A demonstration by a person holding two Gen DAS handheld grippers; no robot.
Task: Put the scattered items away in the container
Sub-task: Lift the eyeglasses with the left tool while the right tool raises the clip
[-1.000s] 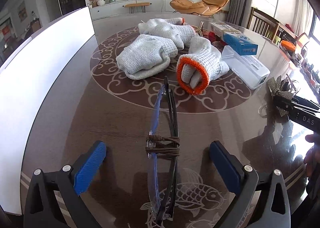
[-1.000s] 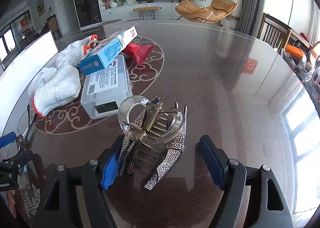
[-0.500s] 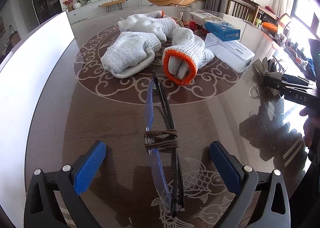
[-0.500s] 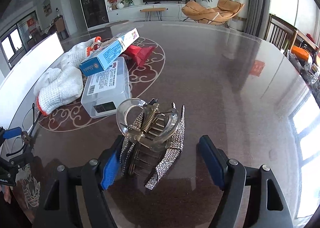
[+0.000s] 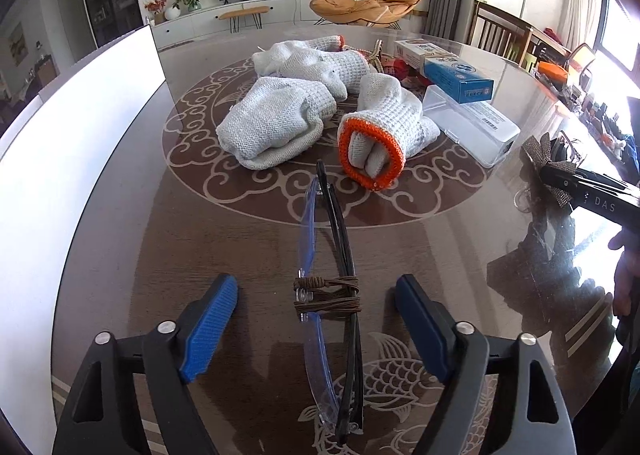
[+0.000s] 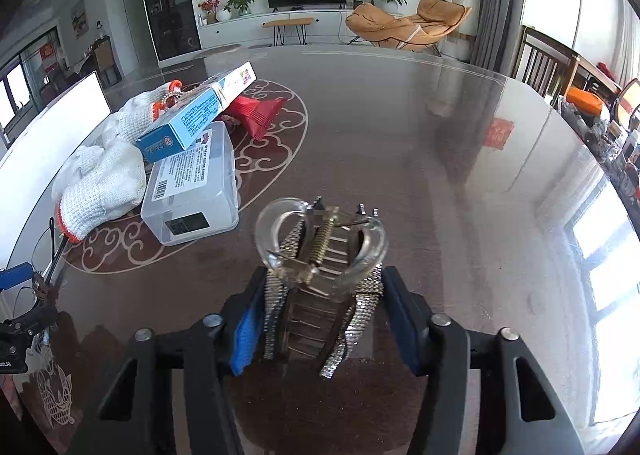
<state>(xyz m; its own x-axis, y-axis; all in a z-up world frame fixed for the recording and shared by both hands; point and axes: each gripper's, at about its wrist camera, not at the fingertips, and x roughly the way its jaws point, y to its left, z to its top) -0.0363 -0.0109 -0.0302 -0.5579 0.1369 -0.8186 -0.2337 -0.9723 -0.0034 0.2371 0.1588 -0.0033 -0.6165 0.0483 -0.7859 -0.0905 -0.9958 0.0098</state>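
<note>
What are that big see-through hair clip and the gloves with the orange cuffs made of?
The large clear claw hair clip looks like glossy transparent plastic, since the table shows through its loops. It has a coiled metal spring and sparkly silver, rhinestone-like mesh strips. The white gloves with orange cuffs look like knitted cotton, matte with a coarse waffle weave, though the fibre itself is a guess.

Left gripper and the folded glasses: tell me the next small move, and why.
Probably finish closing the left gripper on the folded glasses. Its jaws are closing, yet both blue pads stand clear of the frame, which lies centred between them on the table.
</note>
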